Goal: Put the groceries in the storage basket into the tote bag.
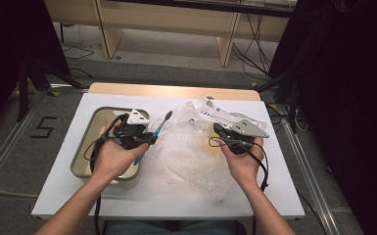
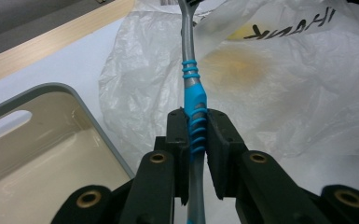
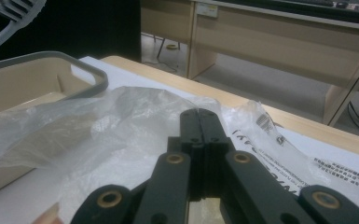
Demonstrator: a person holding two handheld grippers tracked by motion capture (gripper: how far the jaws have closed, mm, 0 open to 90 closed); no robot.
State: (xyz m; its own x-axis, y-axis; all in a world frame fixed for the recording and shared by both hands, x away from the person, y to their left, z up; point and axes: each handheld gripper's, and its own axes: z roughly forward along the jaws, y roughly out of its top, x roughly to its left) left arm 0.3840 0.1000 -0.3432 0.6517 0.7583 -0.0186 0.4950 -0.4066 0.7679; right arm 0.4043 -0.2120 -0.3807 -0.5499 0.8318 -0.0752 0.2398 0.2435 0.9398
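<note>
Left gripper view: fingers (image 2: 196, 135) clamp ribbed blue-grey toothbrush (image 2: 192, 84); right fingers (image 3: 200, 128) closed, empty, over crinkled plastic bag (image 3: 98, 126).

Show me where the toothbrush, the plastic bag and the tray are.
toothbrush (image 2: 195, 95), left gripper view, on the blue part of its handle.
plastic bag (image 1: 186, 147), high view, on its crumpled middle.
tray (image 1: 89, 125), high view, on its grey rim.
</note>
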